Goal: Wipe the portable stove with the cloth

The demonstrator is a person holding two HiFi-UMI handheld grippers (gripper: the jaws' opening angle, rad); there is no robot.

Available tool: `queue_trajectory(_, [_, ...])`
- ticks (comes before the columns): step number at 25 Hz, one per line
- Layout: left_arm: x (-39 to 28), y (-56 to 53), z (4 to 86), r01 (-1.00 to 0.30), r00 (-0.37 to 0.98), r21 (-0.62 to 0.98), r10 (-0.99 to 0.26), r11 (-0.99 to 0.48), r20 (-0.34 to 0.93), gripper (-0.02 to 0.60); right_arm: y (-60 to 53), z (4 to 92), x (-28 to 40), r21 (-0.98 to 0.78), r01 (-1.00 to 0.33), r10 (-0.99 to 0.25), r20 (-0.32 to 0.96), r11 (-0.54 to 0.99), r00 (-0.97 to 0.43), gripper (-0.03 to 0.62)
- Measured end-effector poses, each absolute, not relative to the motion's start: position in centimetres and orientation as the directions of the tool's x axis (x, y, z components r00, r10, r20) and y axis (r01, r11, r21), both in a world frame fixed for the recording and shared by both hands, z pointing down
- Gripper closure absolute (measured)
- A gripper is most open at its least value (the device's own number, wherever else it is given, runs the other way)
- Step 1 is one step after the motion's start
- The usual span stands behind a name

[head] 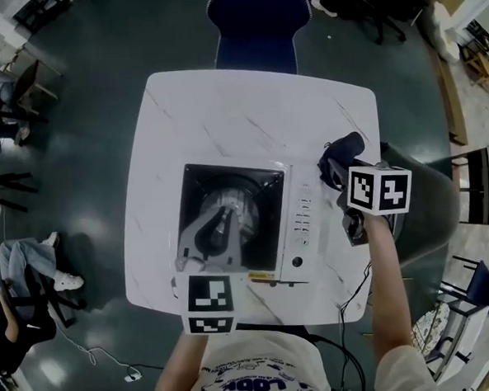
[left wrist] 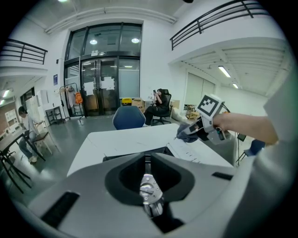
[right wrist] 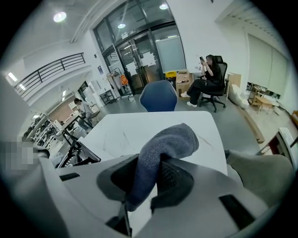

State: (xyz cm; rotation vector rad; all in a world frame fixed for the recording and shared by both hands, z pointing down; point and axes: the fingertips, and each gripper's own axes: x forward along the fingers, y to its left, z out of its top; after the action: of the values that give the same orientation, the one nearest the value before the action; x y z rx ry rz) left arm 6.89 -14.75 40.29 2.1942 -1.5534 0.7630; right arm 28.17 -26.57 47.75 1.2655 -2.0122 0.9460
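- One white marble-patterned table [head: 223,109] carries everything.
- One blue chair [head: 259,20] stands at the table's far side.
- One portable stove [head: 306,187] sits mid-table. Its long axis runs left to right, with the black burner recess at the person's left. The white control strip is at the right end, and its knob sits at the near corner.
- Two hand-held grippers:
  - The left gripper [head: 220,225] hangs over the burner recess, its jaws pressed together on nothing.
  - The right gripper [head: 335,170] is just off the stove's far-right corner, clenched on the cloth.
- One grey-blue cloth [right wrist: 167,144] lies lengthwise out of the right jaws, pointing away from the person. Its free end is folded over. Whether it touches the table cannot be told.
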Motion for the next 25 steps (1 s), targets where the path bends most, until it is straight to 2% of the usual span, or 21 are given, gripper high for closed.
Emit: queue_trajectory(25, [7.5,-13.3,41.0,-0.950,0.231,-0.025,-0.757,-0.310,0.611,0.537,-22.8,51.0,29.3,-0.283,-0.918,-0.448,0.808,0.278,-0.384,0.503])
